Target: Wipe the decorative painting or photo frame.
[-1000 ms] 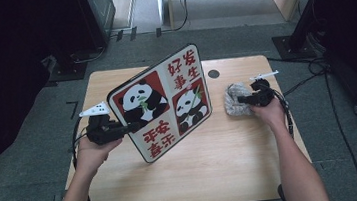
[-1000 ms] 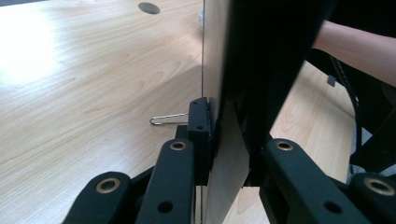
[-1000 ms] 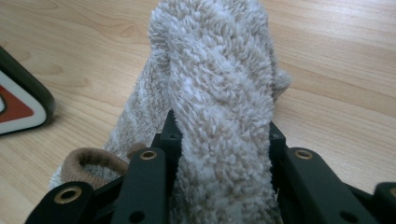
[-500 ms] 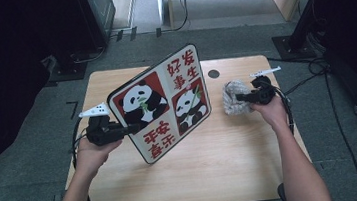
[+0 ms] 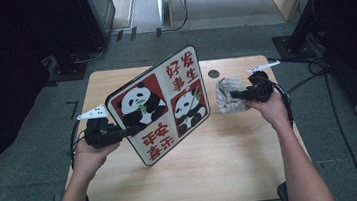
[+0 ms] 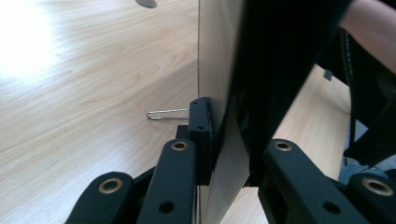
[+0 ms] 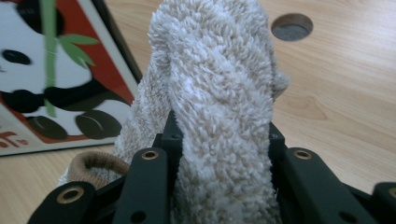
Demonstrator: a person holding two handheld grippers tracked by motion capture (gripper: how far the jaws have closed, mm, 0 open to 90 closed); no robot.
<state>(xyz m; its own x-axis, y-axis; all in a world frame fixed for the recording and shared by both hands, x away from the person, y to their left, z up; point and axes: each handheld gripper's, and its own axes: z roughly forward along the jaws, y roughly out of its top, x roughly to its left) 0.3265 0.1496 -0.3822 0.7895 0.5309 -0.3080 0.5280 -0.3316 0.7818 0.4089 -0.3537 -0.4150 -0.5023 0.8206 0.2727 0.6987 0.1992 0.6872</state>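
Right claw (image 5: 236,95) raised, clamping towel (image 5: 229,95).

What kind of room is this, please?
Probably a workshop or lab corner set up for recording, not a home. A plain wooden table with a cable hole stands on grey carpet, with loose cables and dark equipment stands around it.

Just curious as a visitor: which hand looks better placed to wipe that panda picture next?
Probably the right: its gripper already clamps the fluffy cloth beside the panda board, while the left gripper holds that board upright.
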